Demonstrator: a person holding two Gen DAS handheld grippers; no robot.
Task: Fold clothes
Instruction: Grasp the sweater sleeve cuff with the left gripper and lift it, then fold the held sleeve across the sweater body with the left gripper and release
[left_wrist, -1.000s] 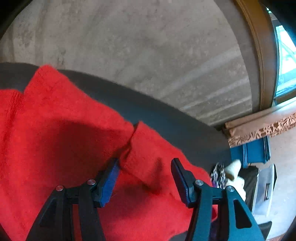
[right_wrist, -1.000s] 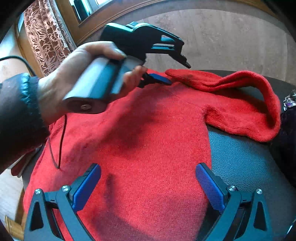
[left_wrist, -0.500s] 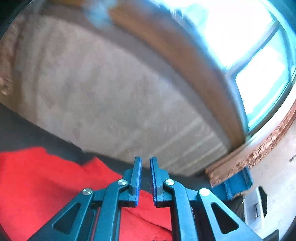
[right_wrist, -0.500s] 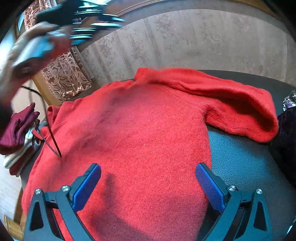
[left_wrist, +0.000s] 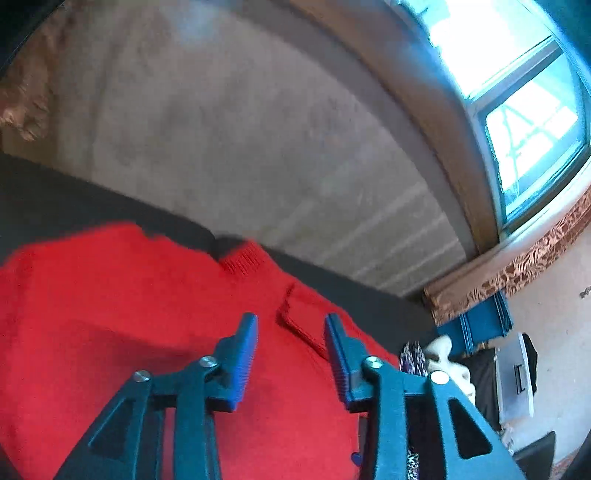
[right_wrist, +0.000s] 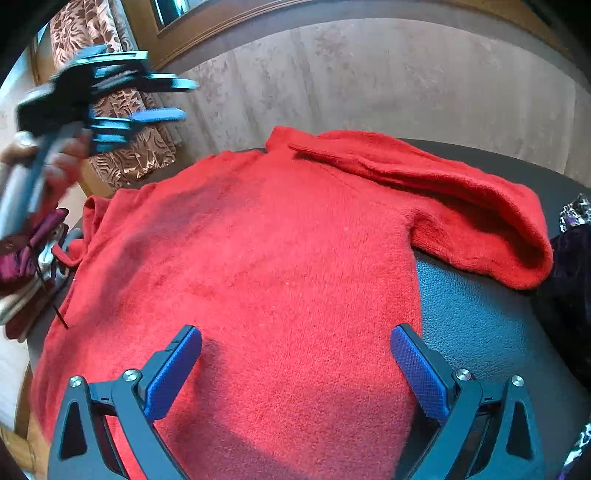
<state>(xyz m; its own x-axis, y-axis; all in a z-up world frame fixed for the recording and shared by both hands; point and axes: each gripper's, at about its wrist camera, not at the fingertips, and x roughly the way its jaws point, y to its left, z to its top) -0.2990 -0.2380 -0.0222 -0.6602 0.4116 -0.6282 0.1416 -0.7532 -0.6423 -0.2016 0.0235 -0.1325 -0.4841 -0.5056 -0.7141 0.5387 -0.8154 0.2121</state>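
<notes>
Lying spread across a dark leather-textured surface (right_wrist: 476, 317): one red knitted sweater (right_wrist: 280, 266), flat, with one sleeve (right_wrist: 461, 206) folded back over its upper right part, cuff end resting near the collar. Left tool (left_wrist: 291, 330): raised above the sweater's collar area, blue pads apart, having just been opening, nothing between them; from the right wrist view it appears blurred at upper left (right_wrist: 162, 99), held by a person's hand (right_wrist: 55, 166). Right tool (right_wrist: 295, 354): low over the sweater's lower part, pads wide apart, gripping nothing; whether its tips touch the knit cannot be told. Surroundings: pale patterned wall (right_wrist: 388, 81) behind the surface; window (left_wrist: 524, 122) with wooden frame; brown patterned curtain (right_wrist: 125, 147); stacked maroon and pale garments (right_wrist: 22, 266) beside the left edge; dark patterned clothing (right_wrist: 572, 251) at the right edge.
</notes>
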